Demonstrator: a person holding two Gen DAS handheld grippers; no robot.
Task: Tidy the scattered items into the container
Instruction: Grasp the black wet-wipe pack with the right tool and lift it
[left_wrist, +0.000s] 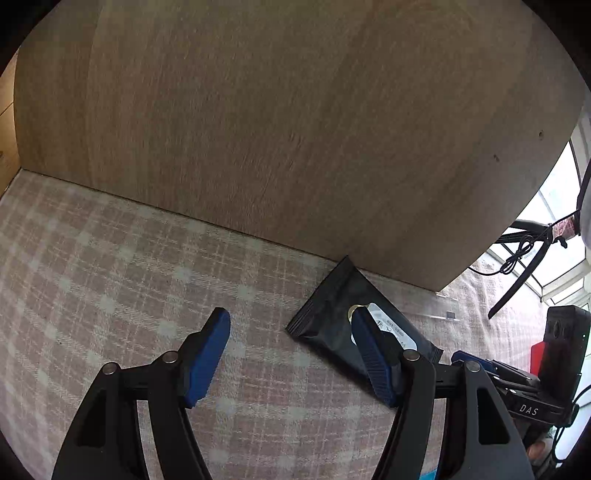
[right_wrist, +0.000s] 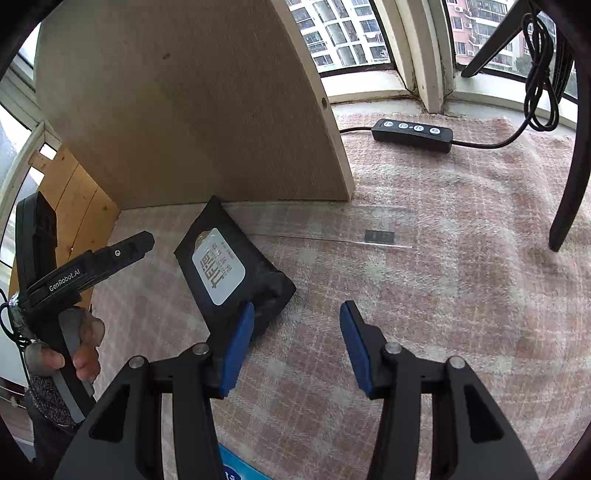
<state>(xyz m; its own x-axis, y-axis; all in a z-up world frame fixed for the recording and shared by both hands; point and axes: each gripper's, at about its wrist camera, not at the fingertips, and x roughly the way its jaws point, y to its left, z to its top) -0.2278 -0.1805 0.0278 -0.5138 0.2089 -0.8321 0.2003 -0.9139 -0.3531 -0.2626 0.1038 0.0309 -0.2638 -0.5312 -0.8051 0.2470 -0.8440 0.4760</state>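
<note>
A black foil packet (left_wrist: 325, 314) with a white label lies on the checked pink cloth, one corner against an upright wooden panel (left_wrist: 295, 129). My left gripper (left_wrist: 290, 314) hovers over it, open; the packet's near corner pokes between the blue pads and the right-hand finger covers part of the label. In the right wrist view the same packet (right_wrist: 218, 266) lies to the left, and my right gripper (right_wrist: 298, 305) stands open beside it with only cloth between its fingers. Its left finger overlaps the packet's near end. No container shows in either view.
A clear plastic ruler (right_wrist: 332, 230) lies on the cloth beside the panel (right_wrist: 184, 110). A black button remote (right_wrist: 412, 134) with its cable rests near the window. A dark curved leg (right_wrist: 569, 184) stands at the right. A hand (right_wrist: 85, 354) grips the left tool's handle.
</note>
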